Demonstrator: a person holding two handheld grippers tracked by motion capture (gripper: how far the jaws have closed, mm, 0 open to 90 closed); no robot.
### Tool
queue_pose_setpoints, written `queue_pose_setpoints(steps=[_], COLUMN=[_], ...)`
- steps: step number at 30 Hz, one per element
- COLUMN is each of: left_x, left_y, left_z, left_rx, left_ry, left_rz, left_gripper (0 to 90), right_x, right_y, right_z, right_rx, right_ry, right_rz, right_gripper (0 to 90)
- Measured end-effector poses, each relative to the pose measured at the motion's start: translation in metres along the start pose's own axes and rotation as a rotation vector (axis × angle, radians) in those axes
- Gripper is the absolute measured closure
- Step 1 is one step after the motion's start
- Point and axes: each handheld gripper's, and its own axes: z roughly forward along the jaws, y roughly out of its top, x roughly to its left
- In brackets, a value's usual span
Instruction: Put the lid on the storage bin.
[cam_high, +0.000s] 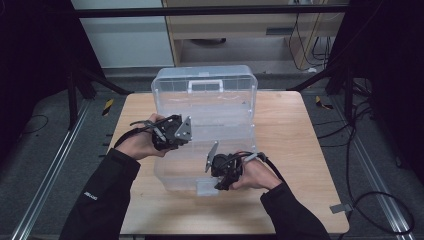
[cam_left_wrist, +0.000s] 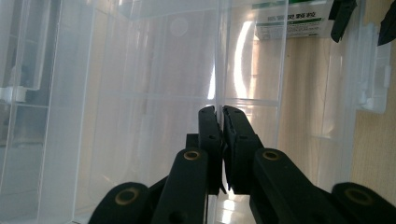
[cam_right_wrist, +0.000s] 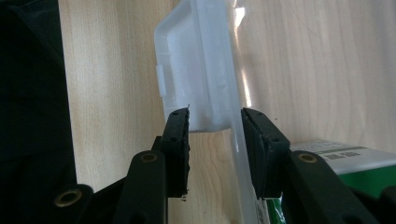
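A clear plastic box (cam_high: 205, 130) with a white carrying handle (cam_high: 205, 84) on its far side is shown lying in the middle of a light wooden table (cam_high: 295, 145).

Left: the left gripper (cam_high: 172, 132) is held against the left side of the box, about midway along it. In the left gripper view its jaws are seen drawn almost together, pinching a thin clear wall of the box (cam_left_wrist: 217, 70) between the pads; box compartments are seen behind it.

Right: the right gripper (cam_high: 225, 175) is held at the near edge of the box, right of its middle. In the right gripper view the jaws stand part-way open, and a white latch tab (cam_right_wrist: 196, 70) of the box is set between them. The tab is touched by the left pad at its lower corner; whether the right pad presses on the clear edge beside it cannot be told. A green-and-white label (cam_right_wrist: 345, 158) is seen through the plastic at lower right.

Black sleeves enter from the near side.
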Motion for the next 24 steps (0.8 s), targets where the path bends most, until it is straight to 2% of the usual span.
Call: queue_pose_setpoints(steps=[3,7,9,11,12,15,17,19,22,24], left_x=[-0.001,-0.001,-0.001,-0.001,-0.001,-0.001,-0.001,-0.001,-0.001,-0.001], left_y=[0.0,0.0,-0.001,-0.001,0.0,0.0,0.0,0.0,0.0,0.0], left_z=[0.0,0.0,0.0,0.0,0.0,0.0,0.0,0.0,0.0,0.0], left_rx=[0.001,0.001,-0.009,-0.002,-0.002,-0.001,-0.001,-0.001,-0.001,-0.001], left_ry=[-0.011,-0.011,-0.01,-0.016,-0.014,-0.017,-0.017,-0.019,-0.022,-0.023], left_rz=[-0.011,-0.01,-0.013,-0.023,-0.016,-0.026,-0.022,-0.024,-0.026,-0.027], left_gripper=[86.4,86.3,86.3,86.3,86.3,86.3,86.2,86.2,86.2,86.1], right_x=[0.0,-0.001,-0.002,-0.004,-0.005,-0.007,-0.007,-0.007,-0.009,-0.008], right_y=[-0.001,-0.008,-0.014,-0.022,-0.027,-0.041,-0.051,-0.06,-0.074,-0.082], right_z=[-0.009,-0.026,-0.036,-0.046,-0.051,-0.059,-0.061,-0.063,-0.067,-0.07], right_rx=[-0.043,-0.138,-0.186,-0.242,-0.282,-0.346,-0.37,-0.395,-0.453,-0.479], right_ry=[0.001,-0.014,-0.033,-0.073,-0.082,-0.09,-0.104,-0.132,-0.129,-0.157], right_rz=[0.004,0.026,0.052,0.079,0.106,0.165,0.196,0.206,0.252,0.268], right_gripper=[59.7,60.6,61.8,64.8,67.1,70.9,73.1,75.9,80.6,83.2])
